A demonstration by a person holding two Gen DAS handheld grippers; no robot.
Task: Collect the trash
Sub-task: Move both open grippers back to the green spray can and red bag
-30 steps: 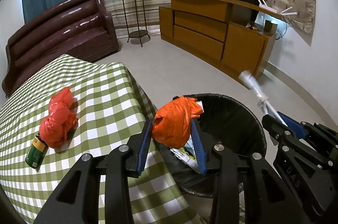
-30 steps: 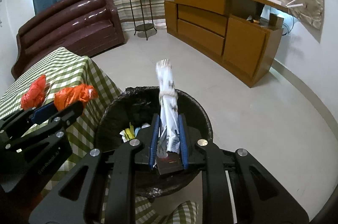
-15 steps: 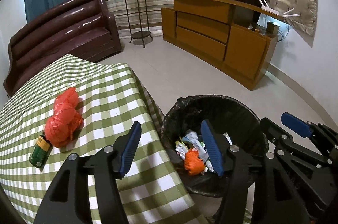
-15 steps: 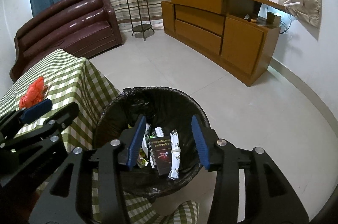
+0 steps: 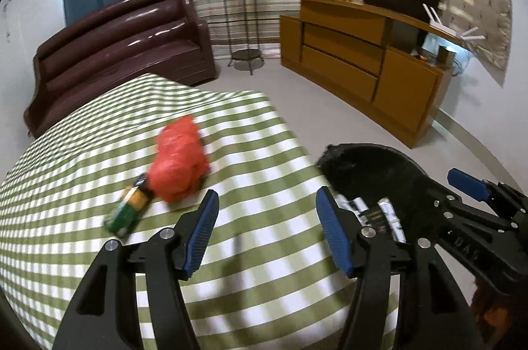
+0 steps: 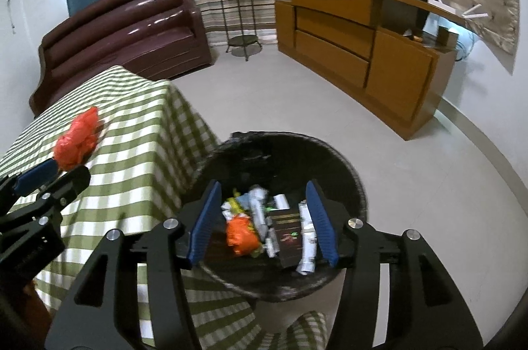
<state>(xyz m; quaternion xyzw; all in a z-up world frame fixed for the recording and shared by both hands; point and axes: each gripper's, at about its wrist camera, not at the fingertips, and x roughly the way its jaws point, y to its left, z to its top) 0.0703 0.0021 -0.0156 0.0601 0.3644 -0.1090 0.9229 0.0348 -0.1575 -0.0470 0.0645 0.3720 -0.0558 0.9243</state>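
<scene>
Both grippers are hanging empty, fingers spread: left gripper [image 5: 266, 233] over the checked tablecloth [image 5: 82, 185], right gripper [image 6: 262, 223] over the black bin [image 6: 349, 175] holding dropped trash [image 6: 242, 234]. Farther on the cloth, an orange bag [image 5: 178, 165] is touching a green bottle [image 5: 127, 213].

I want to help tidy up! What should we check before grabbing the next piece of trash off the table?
1. Left gripper open and holding nothing: ok.
2. Right gripper open and holding nothing, above the black trash bin: ok.
3. Trash left on the checkered tablecloth: an orange plastic bag and a small green bottle lying on its side: ok, both in view.
4. Bottle apart from the bag: not ok, they look like they touch.
5. Left view sharp enough to aim: not ok, the table is blurred.
6. Room left in the bin: ok, the wrappers and orange bag sit well below the rim.
</scene>
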